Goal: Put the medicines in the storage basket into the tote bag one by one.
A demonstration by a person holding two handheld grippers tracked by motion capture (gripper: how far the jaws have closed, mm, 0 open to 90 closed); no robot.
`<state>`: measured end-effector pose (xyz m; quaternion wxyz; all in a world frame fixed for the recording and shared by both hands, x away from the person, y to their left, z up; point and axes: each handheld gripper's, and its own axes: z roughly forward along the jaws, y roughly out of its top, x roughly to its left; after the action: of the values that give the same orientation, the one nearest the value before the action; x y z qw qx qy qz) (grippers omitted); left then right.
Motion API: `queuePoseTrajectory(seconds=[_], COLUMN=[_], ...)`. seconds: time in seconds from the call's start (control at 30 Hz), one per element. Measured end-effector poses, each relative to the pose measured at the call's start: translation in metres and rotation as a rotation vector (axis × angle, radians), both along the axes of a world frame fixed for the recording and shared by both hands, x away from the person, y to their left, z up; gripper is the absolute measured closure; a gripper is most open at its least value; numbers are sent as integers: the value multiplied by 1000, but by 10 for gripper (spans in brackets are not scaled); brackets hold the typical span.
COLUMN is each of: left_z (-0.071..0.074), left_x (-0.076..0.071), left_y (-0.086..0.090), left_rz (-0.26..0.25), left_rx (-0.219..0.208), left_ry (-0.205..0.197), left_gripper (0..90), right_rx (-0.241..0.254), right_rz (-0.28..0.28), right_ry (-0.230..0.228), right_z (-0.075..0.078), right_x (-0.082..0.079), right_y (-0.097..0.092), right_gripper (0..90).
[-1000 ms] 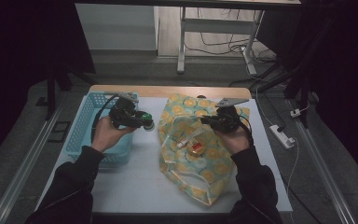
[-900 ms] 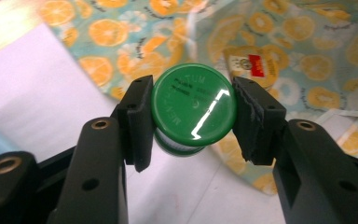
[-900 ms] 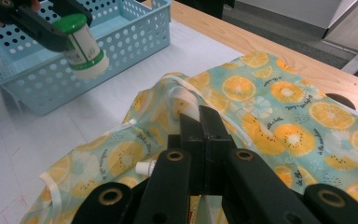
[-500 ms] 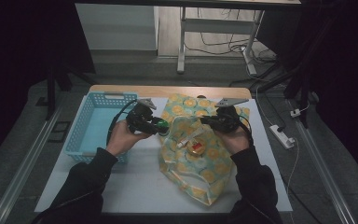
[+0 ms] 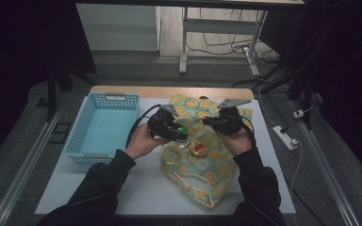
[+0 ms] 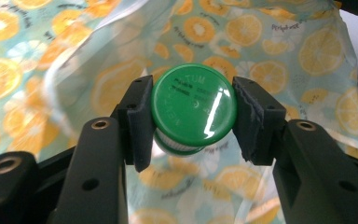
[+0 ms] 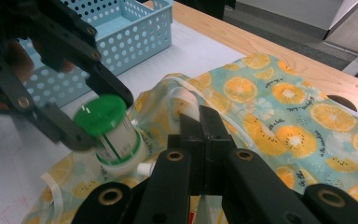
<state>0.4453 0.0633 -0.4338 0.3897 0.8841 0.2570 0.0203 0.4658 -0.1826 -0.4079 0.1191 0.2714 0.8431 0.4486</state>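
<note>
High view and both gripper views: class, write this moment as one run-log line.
left gripper: shut on green-capped jar | right gripper: shut on bag edge | orange-print bag: on table | blue basket: left of bag

left gripper (image 5: 181, 133): fingers clamped, holding | right gripper (image 5: 206, 123): fingers closed together

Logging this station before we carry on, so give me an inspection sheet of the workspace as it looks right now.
Surface: white table with a wooden far edge.
Job's things: green-capped jar; orange-print bag lying open, a small red-topped item inside.
Clutter: blue basket at left, nothing seen in it.
Grippers: left claw clamped on the jar's cap, over the bag; right claw shut, pinching the bag's rim.
Cables: one trails from the left claw; power strip beside the table at right.
Surroundings: dark room, metal table legs and loose wires beyond.
</note>
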Motion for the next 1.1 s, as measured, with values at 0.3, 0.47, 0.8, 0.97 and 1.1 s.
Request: queuePoseTrajectory(seconds=[0.3, 0.47, 0.8, 0.97, 1.1], left_z=[-7, -9, -20, -26, -30], left_x=[9, 15, 28, 35, 39], left_y=[-24, -35, -52, -56, -60], left_rz=[-11, -14, 6, 22, 35], left_rx=[-23, -25, -23, -24, -15], left_ry=[0, -9, -28, -45, -61], left_gripper=[518, 518, 518, 518, 517], right_rx=[3, 3, 5, 1, 0], right_rz=[-1, 0, 0, 1, 0], right_ry=[1, 1, -3, -3, -1], right_z=[0, 0, 1, 0, -1], right_x=[0, 0, 0, 0, 0], right_y=[0, 0, 0, 0, 1], right_gripper=[898, 898, 898, 898, 897])
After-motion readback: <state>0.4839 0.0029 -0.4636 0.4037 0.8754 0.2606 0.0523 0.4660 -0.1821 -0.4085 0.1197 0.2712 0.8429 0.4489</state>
